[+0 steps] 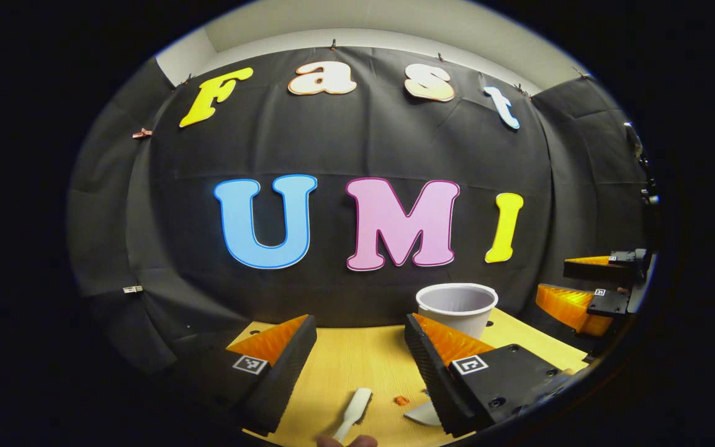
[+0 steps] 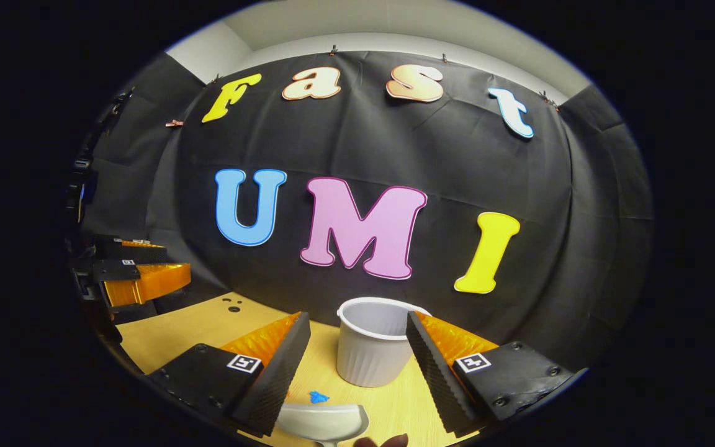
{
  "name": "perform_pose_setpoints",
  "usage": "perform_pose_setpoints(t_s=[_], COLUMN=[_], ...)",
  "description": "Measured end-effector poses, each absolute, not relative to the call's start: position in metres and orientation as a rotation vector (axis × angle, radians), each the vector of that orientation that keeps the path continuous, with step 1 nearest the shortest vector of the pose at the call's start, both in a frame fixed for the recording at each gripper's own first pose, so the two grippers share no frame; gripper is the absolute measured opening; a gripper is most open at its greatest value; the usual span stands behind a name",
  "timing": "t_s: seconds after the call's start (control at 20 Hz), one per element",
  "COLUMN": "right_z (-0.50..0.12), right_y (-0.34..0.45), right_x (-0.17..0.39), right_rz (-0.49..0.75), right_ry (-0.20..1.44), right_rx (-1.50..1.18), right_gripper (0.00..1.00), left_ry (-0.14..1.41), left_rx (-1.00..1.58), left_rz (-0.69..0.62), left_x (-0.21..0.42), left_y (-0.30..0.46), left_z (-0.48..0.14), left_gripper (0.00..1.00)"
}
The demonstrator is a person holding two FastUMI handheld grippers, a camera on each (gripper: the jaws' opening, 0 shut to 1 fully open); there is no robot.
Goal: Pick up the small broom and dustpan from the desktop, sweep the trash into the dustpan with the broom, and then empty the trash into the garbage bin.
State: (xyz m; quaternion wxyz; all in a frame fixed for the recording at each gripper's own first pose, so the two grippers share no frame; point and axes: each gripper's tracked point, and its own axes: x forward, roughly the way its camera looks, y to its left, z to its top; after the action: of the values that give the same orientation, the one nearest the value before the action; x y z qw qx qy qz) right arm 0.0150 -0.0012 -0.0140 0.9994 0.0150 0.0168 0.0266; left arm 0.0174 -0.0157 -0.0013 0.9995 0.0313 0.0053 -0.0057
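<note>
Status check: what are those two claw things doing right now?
Left tool open, right tool open, both empty. Broom and dustpan lying on desk. Bin ahead, upright. Nothing in the way.

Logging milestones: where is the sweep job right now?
Done: nothing. Left gripper and right gripper both hang open, holding nothing. Broom and dustpan lie on the desk; scraps unswept. Left: pick up, sweep, empty into bin.

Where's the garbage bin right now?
In the right gripper view the garbage bin stands upright on the desk, centred beyond the open right gripper, just behind the dustpan.
</note>
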Motion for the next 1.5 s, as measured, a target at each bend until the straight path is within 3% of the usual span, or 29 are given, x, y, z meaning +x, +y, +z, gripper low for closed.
perform_pose_setpoints(t_s=[0.3,0.75,1.1,1.5], right_z=[-0.093,-0.262,-0.353,-0.405], right_y=[0.017,0.042,0.044,0.06], right_x=[-0.028,-0.087,-0.082,-0.067], right_rz=[0.216,0.309,0.3,0.295], right_ry=[0.339,0.877,1.075,1.197], right_rx=[0.015,0.053,0.036,0.042], right_gripper=[0.97,0.95,0.94,0.92], left_ry=[0.022,0.067,0.085,0.11], left_rx=[0.08,0.088,0.099,0.095], left_rz=[-0.003,0.048,0.085,0.111], left_x=[0.013,-0.003,-0.015,-0.014], left_y=[-0.012,0.003,0.01,0.021], left_z=[-0.011,-0.032,-0.039,-0.047], left_gripper=[0.92,0.92,0.92,0.92])
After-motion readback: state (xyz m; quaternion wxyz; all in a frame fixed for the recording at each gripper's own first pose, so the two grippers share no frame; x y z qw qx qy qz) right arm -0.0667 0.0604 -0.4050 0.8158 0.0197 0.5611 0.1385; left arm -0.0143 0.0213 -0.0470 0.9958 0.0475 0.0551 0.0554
